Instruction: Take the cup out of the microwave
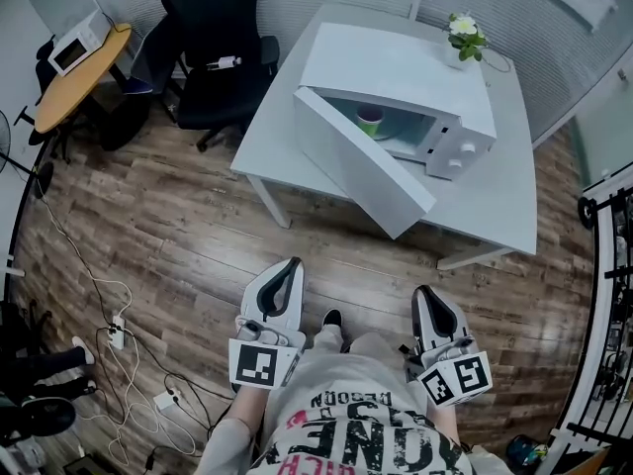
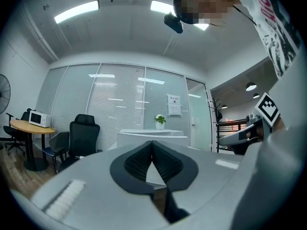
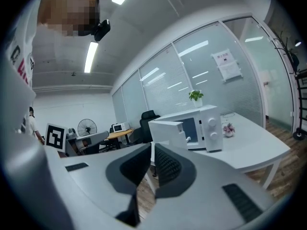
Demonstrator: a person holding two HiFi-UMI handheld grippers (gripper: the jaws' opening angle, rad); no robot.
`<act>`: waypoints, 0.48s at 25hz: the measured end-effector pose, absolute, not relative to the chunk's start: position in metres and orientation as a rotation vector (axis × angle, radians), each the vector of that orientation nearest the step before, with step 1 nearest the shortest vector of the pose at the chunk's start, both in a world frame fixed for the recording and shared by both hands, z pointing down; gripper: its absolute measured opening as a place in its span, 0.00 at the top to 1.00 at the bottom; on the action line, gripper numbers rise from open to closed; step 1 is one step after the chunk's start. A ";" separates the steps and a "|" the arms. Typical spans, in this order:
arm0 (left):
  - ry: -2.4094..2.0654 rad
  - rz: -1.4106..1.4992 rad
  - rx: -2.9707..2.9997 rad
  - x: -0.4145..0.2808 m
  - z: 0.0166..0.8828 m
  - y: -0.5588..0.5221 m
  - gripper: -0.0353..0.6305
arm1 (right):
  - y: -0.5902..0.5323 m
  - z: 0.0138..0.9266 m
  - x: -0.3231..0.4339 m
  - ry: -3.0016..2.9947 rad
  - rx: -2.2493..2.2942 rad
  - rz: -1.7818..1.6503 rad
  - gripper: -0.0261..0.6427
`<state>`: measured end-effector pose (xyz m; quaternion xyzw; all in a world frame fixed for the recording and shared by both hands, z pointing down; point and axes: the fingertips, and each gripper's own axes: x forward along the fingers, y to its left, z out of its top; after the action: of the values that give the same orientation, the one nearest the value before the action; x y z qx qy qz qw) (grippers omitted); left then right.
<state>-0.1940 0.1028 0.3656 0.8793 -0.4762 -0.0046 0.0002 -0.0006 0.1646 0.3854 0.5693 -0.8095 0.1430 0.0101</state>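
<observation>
Jaws clenched, empty, on both: left gripper, right gripper. Both are held near the body, well apart from the table. The cup stands inside the microwave, with the door swung wide (toward the left gripper). Step in hand: approach. Likely best to open the right jaws before entry, go in level and clear of the door edge, and take the cup by its wall.

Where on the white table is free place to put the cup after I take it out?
Bare tabletop right of the microwave, up to the table edge; also the left corner beside the open door. Crowded: the far corner with the plant.
</observation>
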 end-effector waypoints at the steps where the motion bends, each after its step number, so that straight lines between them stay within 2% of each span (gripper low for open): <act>1: -1.492 -0.013 2.760 -0.194 0.367 0.100 0.93 | 0.161 0.386 -0.001 -2.527 1.776 0.448 0.92; 12: -1.388 0.014 2.787 -0.152 0.373 0.079 0.93 | 0.138 0.395 0.024 -2.494 1.821 0.494 0.92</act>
<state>-0.1521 0.0792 0.3725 0.8950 -0.4459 0.0045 0.0139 0.0238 0.1382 0.3948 0.5823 -0.7974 0.1580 0.0072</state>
